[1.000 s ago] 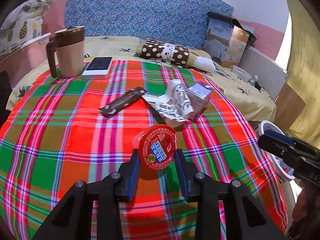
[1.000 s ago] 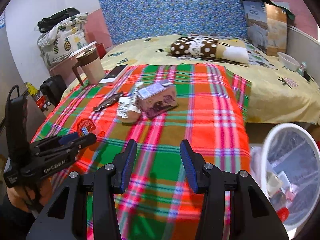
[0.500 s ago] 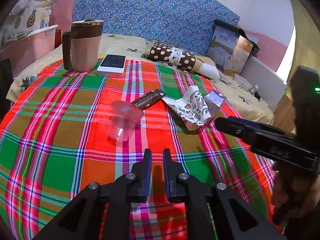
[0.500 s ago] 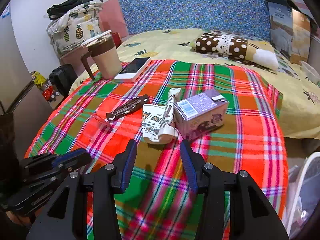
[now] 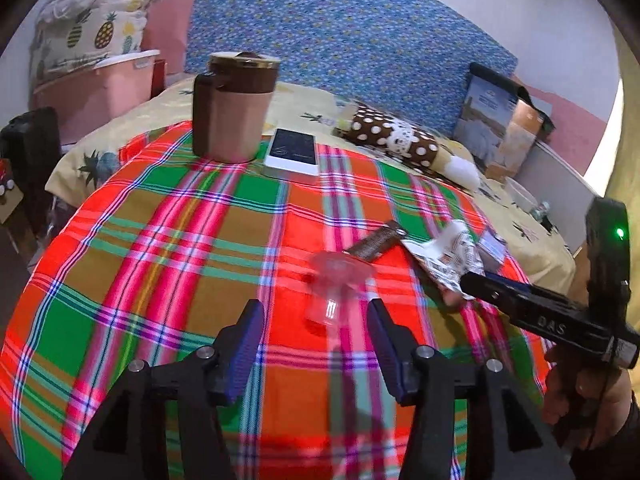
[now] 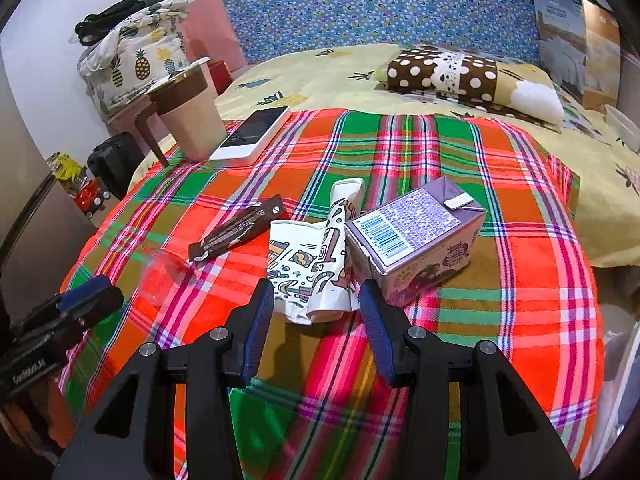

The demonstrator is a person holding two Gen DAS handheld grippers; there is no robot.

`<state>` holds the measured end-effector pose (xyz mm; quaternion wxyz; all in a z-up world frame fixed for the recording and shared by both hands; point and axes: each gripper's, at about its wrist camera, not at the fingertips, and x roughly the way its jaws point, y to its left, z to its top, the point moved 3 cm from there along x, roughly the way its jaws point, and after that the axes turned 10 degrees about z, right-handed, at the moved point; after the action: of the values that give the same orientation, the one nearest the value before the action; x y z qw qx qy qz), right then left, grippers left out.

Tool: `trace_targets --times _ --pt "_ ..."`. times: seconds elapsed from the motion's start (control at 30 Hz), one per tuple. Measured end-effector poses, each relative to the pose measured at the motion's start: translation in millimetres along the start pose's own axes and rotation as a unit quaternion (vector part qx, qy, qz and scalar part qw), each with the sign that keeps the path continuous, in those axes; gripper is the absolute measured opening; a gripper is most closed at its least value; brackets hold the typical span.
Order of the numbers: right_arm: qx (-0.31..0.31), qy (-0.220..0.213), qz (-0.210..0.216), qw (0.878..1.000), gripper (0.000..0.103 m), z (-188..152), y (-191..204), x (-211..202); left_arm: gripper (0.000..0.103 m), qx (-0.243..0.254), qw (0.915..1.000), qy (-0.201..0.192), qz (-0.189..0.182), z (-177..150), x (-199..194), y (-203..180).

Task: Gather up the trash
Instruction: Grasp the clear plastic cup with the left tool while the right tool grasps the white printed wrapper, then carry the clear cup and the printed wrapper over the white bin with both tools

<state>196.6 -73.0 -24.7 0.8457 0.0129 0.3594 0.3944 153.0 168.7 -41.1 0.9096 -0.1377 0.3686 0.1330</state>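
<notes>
- While its blue-padded jaws are opening, the left gripper [image 5: 315, 322] is held low over the red, green and pink plaid cloth [image 5: 168, 248]; a clear plastic cup [image 5: 334, 292], lying on its side, is seen between and just ahead of the pads, untouched.
- The right gripper [image 6: 316, 306] is held wide apart, nothing gripped, just before a crumpled white printed paper wrapper [image 6: 316, 264].
- A purple drink carton [image 6: 416, 240] is laid against that wrapper's right side.
- A dark brown snack wrapper [image 6: 236, 232] is laid left of them.
- A beige lidded mug [image 5: 232, 112] and white phone [image 5: 294, 152] are set at the cloth's far edge.
</notes>
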Motion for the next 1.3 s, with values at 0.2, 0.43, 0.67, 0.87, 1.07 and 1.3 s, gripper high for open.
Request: trace_targets --times 0.2,0.43,0.67,0.87,1.07,1.3 --pt "0.01 0.001 0.001 1.0 0.032 0.6 -4.2 6.4 0.053 0.017 0.9995 0.02 -0.017 2.5 18.4 -14.2" --pt "0.011 -0.007 0.003 1.0 0.03 -0.2 -5.6 1.4 0.048 0.045 0.9977 0.042 -0.03 -0.9 35.9 -31.5" --pt "0.007 -0.018 0.012 1.0 0.03 -2.6 -3.0 -11.5 0.03 0.047 0.9972 0.048 -0.032 -5.9 36.3 -36.8" --pt "-0.006 -0.033 0.016 0.999 0.03 -9.2 1.4 -28.2 0.028 0.049 0.9978 0.033 -0.032 -11.2 19.2 -41.5" --pt "-0.009 -0.041 0.016 0.999 0.03 -18.3 1.1 -45.4 0.028 0.049 0.9978 0.022 -0.039 -20.3 -2.1 -49.7" --pt "0.005 -0.056 0.009 0.998 0.03 -30.9 -5.8 -69.3 0.028 0.061 0.9965 0.017 -0.055 -30.9 -27.2 -67.0"
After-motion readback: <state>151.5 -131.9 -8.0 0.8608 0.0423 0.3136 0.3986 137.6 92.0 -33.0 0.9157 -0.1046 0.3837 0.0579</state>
